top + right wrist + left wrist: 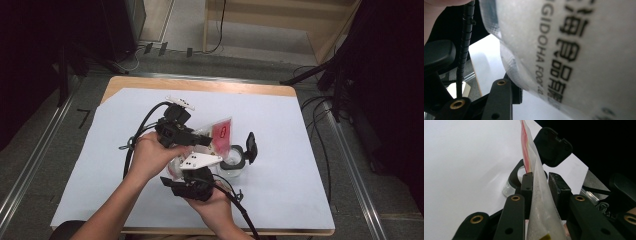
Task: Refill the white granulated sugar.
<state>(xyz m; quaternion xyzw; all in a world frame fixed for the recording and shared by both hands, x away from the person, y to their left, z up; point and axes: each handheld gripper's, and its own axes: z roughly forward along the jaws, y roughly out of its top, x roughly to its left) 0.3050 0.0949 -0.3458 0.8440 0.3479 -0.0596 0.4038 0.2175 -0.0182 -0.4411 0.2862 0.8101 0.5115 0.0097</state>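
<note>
Above the middle of the white-covered worktop (280, 130), the left claw (541, 185) pinches a translucent food pouch (541, 202) by its edge. The right claw (192, 167) grips the pouch's near end. A lidded clear jar (232, 162) stands just right, open.

Red-and-clear pouch (220, 134); black-lidded clear jar (234, 161); white sheet (280, 130)
</note>
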